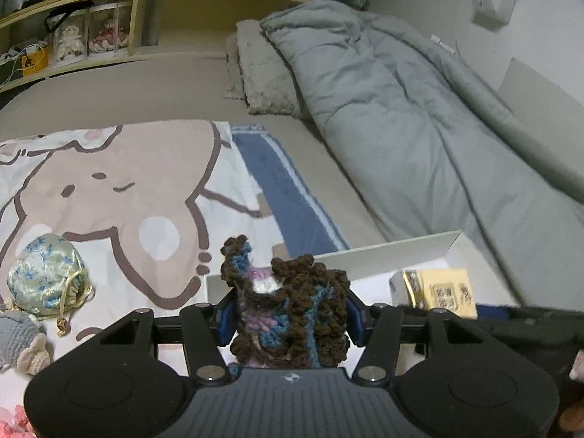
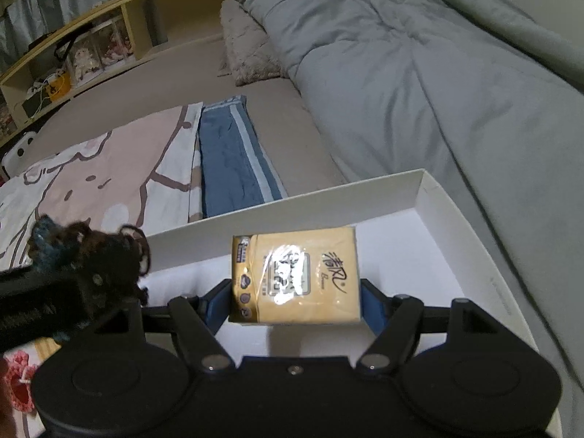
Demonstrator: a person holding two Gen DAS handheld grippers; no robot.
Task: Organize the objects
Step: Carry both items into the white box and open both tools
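Note:
My left gripper (image 1: 288,314) is shut on a brown, blue and pink crochet piece (image 1: 292,306) and holds it above the near left corner of a white open box (image 1: 401,252). My right gripper (image 2: 295,299) is shut on a yellow tissue pack (image 2: 297,275) and holds it over the inside of the white box (image 2: 438,219). The tissue pack also shows in the left wrist view (image 1: 441,292), to the right. The crochet piece and left gripper show at the left of the right wrist view (image 2: 91,255).
The box lies on a bed with a cartoon-print sheet (image 1: 109,182), a blue towel (image 2: 233,160) and a grey duvet (image 1: 401,109). A floral pouch (image 1: 45,277) and a grey knitted toy (image 1: 18,339) lie at left. A pink crochet item (image 2: 18,376) is near. Wooden shelving (image 1: 109,18) stands behind.

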